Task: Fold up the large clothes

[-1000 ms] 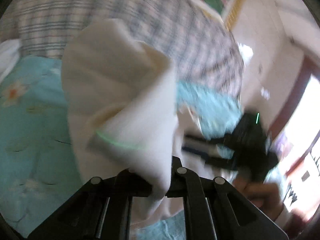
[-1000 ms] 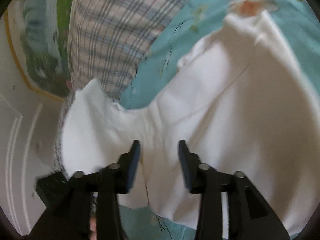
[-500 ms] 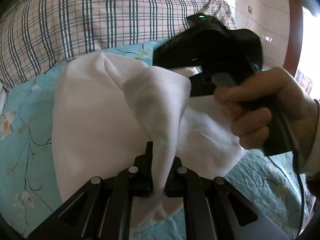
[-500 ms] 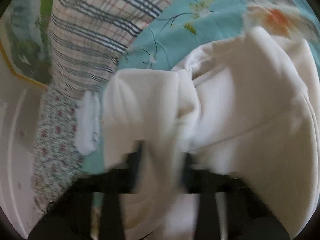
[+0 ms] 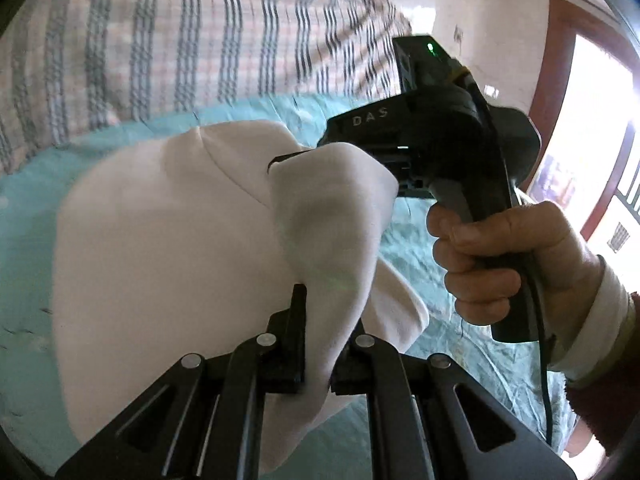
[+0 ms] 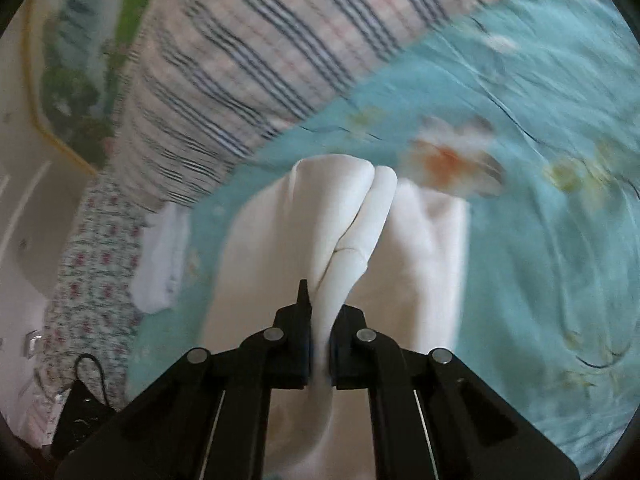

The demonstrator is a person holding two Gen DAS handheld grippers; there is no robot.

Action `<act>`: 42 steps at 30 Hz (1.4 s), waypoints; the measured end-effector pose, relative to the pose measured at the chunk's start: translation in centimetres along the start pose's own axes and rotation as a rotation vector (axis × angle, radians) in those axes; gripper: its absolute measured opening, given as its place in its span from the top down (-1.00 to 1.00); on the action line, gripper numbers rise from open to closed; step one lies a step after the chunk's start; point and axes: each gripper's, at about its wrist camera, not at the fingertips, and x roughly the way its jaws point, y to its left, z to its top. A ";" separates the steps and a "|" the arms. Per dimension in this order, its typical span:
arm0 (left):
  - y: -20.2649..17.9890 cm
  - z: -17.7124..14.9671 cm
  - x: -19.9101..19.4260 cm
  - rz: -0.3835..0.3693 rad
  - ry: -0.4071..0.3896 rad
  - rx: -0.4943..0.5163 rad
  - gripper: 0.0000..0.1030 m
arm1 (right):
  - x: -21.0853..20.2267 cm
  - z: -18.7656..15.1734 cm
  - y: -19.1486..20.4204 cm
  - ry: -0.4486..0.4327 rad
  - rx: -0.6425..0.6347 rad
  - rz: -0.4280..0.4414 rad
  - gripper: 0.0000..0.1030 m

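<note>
A large white garment (image 5: 160, 248) lies bunched on a teal floral bedsheet (image 5: 24, 208). My left gripper (image 5: 320, 344) is shut on a raised fold of it at the near edge. In the left wrist view the right gripper's black body (image 5: 432, 136), held in a hand (image 5: 504, 256), sits at the garment's far right, its fingertips hidden behind a lifted fold. In the right wrist view the white garment (image 6: 424, 256) bunches up ahead, and my right gripper (image 6: 320, 340) is shut on a pinched ridge of it.
A plaid quilt (image 5: 180, 36) is piled along the far side of the bed, also seen as the plaid quilt (image 6: 248, 64). A small white cloth (image 6: 164, 256) lies at the left by a flowered fabric (image 6: 88, 280). A bright doorway (image 5: 600, 128) stands at the right.
The right gripper's jaws went from wide apart over the garment to shut on a fold. Both grippers moved together, bunching the white cloth between them.
</note>
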 end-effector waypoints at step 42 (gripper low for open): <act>19.1 -1.4 2.6 -0.203 0.148 -0.625 -0.71 | 2.8 -2.2 -1.9 0.093 -0.001 -0.133 -0.63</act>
